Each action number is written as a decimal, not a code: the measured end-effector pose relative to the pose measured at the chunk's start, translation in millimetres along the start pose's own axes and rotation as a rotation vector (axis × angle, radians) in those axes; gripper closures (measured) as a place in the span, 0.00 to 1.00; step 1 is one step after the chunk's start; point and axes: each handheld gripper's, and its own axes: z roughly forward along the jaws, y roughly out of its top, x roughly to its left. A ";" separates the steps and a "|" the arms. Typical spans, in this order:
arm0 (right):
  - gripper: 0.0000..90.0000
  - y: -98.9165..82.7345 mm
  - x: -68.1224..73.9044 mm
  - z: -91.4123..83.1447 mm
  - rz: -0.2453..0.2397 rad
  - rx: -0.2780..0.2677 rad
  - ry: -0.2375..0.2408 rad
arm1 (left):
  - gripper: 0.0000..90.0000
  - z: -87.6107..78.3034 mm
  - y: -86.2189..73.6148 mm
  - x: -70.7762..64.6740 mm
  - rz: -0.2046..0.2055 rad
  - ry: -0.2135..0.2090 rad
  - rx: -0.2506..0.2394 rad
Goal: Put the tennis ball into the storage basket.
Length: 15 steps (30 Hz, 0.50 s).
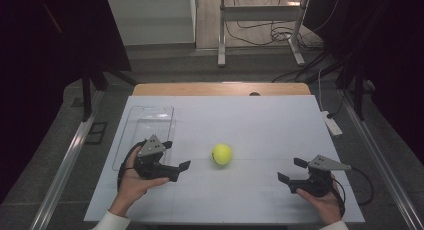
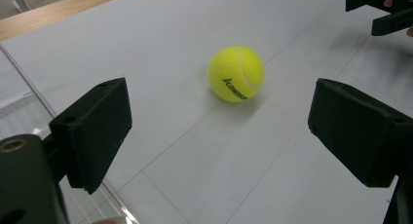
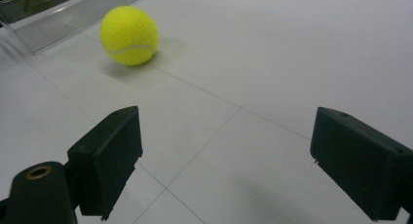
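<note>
left gripper view, black lettering on tennis ball (image 2: 236,74), both grippers released

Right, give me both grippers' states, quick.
Left gripper: open, empty, aimed at the yellow felt tennis ball.
Right gripper: open, empty.

Lighting dim and even from overhead. White table (image 1: 250,120) well lit; far surroundings dark. Tennis ball (image 2: 236,73) casts a soft shadow. Gripper views sharp at centre, near jaws slightly soft.
</note>
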 end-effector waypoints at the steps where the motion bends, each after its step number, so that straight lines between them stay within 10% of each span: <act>1: 0.13 0.0 0.0 -0.2 0.000 -0.001 -0.001 | 0.11 0.8 1.4 -0.8 0.004 -0.002 0.001; 15: 0.13 -0.4 -0.7 -0.3 0.000 0.001 -0.007 | 0.11 8.4 7.8 -3.1 0.017 -0.016 0.017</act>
